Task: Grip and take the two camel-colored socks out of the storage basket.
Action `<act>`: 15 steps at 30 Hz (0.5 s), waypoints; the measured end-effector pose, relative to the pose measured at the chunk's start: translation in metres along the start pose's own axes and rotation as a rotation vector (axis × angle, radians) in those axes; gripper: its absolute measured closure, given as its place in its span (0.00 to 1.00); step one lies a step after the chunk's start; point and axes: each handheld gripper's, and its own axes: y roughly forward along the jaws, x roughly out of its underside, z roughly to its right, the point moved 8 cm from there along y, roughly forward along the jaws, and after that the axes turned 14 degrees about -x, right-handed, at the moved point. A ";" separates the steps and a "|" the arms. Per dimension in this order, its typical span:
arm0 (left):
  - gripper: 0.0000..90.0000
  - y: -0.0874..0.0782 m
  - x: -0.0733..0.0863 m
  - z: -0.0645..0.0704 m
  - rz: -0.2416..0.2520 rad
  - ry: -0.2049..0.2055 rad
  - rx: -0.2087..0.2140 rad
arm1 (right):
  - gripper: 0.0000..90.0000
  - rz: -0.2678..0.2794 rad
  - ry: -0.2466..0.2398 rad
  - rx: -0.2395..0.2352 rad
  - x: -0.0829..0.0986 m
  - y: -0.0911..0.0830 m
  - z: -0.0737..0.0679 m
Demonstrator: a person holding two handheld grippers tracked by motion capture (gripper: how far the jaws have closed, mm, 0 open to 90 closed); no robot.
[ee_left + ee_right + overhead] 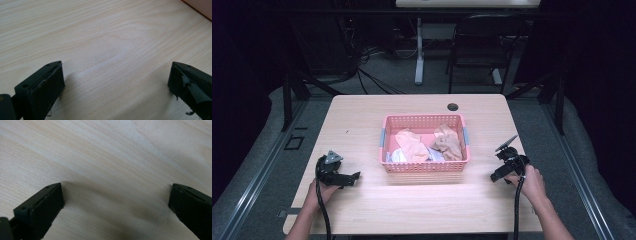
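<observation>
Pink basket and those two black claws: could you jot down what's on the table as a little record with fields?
basket: pink plastic basket, mid-table
contents: crumpled clothes, peach, tan, some white
left gripper: jaws wide open, holding nothing, left of basket
right gripper: jaws wide open, holding nothing, right of basket
table: light wood

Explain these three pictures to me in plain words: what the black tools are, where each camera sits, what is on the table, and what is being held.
A person sits at a pale wooden table and holds a black two-fingered hand tool in each hand: the left gripper and the right gripper. The wide picture comes from a fixed camera above, looking down. The other two come from cameras riding on each tool, looking along its black fingers at the bare wood. In the middle stands a pink plastic mesh basket holding crumpled cloths in peach, tan and white. Both tools are open and hold nothing; they rest either side of the basket.
</observation>
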 end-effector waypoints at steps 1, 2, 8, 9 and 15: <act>0.00 0.000 0.000 0.000 0.000 0.000 0.000 | 0.00 -0.001 -0.001 0.001 0.000 0.000 0.000; 0.00 0.000 0.000 0.000 0.001 0.001 0.000 | 0.00 0.000 -0.003 0.001 0.000 0.000 0.000; 0.00 -0.001 0.001 0.000 -0.001 -0.004 -0.009 | 0.00 0.005 0.000 -0.004 0.001 0.000 -0.001; 0.00 -0.001 0.001 0.000 -0.003 -0.004 -0.009 | 0.00 0.006 -0.001 -0.004 0.001 0.000 -0.001; 0.00 -0.002 0.002 0.000 -0.004 -0.008 -0.013 | 0.00 0.033 0.006 -0.003 0.000 0.001 -0.002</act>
